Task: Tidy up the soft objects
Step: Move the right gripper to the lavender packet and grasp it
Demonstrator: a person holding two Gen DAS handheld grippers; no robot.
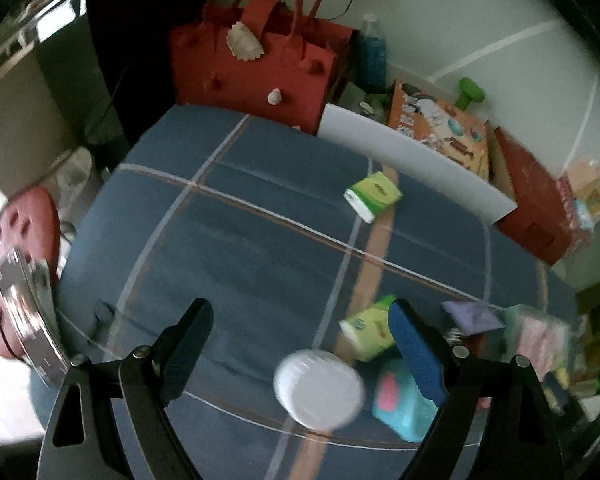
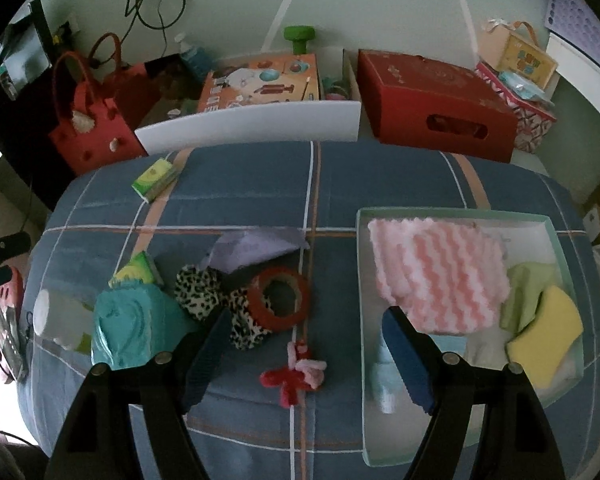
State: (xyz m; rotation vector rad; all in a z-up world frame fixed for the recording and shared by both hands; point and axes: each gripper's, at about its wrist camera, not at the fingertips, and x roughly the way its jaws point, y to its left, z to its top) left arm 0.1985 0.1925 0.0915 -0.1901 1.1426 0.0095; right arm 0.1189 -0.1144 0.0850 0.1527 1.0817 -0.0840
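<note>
Both tongs hang spread wide and empty above a bed with a blue plaid cover (image 2: 260, 184). Nearest the right tongs (image 2: 312, 360) lies a red and pink yarn bow (image 2: 296, 376), and just beyond it a red ring (image 2: 280, 296) rests against a leopard scrunchie (image 2: 216, 300). To their left sit a teal pack (image 2: 128, 328) and a white roll (image 2: 56, 320), with a lilac cloth (image 2: 256, 248) behind. On the right, a pale green tray (image 2: 362, 320) holds a pink striped cloth (image 2: 436, 276), a green cloth (image 2: 528, 292) and a yellow sponge (image 2: 548, 340). The left tongs (image 1: 304, 356) hover over the roll (image 1: 320, 388), with the teal pack (image 1: 400, 404) and a green tissue pack (image 1: 370, 332) just beside its right finger. A second tissue pack (image 1: 374, 196) lies well apart near the far edge, and past it stand a white board (image 2: 256, 124), a red bag (image 1: 256, 64) and a red box (image 2: 436, 104).
</note>
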